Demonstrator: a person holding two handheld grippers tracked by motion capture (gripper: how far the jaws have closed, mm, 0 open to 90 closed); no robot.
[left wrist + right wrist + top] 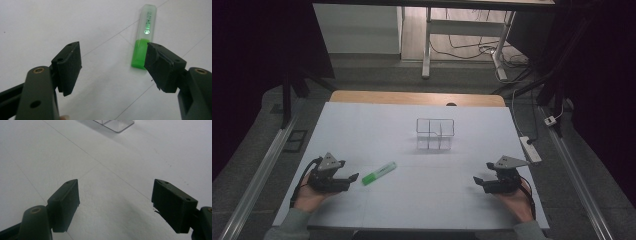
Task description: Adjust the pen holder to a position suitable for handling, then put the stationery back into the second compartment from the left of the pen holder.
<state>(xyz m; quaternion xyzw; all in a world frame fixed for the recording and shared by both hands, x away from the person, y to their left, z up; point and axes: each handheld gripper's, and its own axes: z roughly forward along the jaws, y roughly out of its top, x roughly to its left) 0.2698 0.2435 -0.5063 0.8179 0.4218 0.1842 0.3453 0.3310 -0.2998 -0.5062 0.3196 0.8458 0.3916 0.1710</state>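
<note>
— White paper covers the table, and near its left front lies a green highlighter, flat on its side, angled so its clear cap end points up and to the right.

— And the left gripper sits just beside it, on the near-left side, held in a hand coming in from the bottom edge. Jaws spread wide, nothing between them.

— From the left gripper view you get it close: left gripper with the two black pads apart, and the highlighter lying on the paper just past the right-hand pad. That pad overlaps the green end in the picture; whether it touches, I cannot tell.

— Over on the other side, the right gripper rests near the right front of the table, in the other hand. Well apart from the highlighter.

— Its jaws are spread too. In the right gripper view the right gripper has bare white paper between the pads.

— And in the middle, farther back, a clear plastic organizer with small compartments, standing upright.

— A corner of that organizer peeks in at the top of the right gripper view.

— Beyond the paper, a wooden table edge, then floor with cables and a white power strip at the right.
</note>
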